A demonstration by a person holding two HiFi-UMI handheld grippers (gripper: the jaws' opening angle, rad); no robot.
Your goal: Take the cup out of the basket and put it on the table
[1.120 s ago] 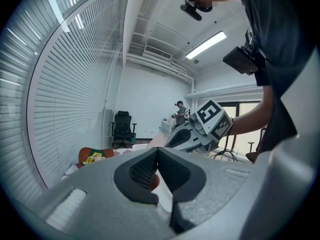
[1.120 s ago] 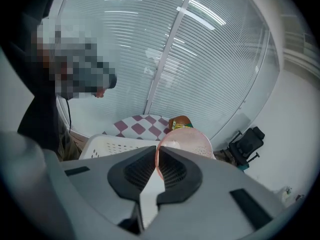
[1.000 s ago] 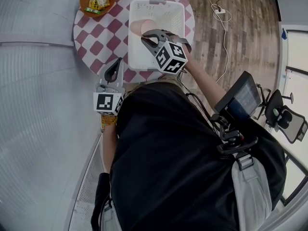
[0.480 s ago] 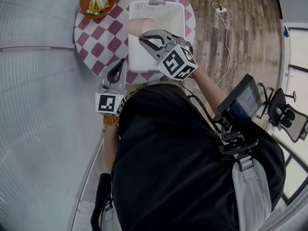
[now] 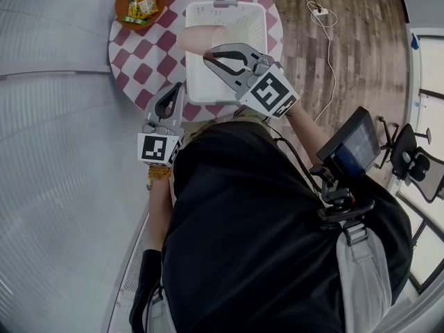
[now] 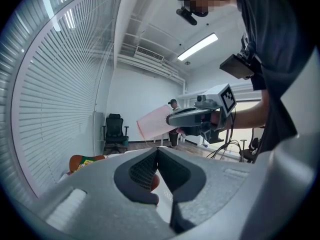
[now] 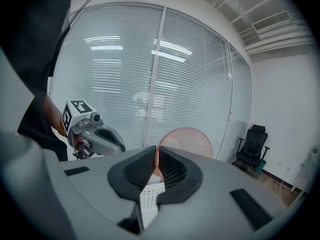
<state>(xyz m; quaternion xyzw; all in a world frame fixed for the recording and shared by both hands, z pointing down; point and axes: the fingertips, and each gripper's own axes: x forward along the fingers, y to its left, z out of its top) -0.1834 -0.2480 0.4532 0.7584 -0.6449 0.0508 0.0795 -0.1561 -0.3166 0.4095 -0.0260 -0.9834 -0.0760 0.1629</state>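
1. Currently, the right tool pinches the rim of the pink cup, which hangs tilted over the left wall of the white basket on the bench.
2. The left tool has its jaws pressed together, empty, at the near bench edge.

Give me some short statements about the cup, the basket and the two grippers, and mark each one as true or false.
1. The right gripper is shut on the wall of the pink cup. True.
2. An orange bowl with snack packets is on the table. True.
3. The cup stands on the table. False: it is held in the air, over the left rim of the white basket.
4. The left gripper holds the basket. False: its jaws are together with nothing between them, near the table's edge.
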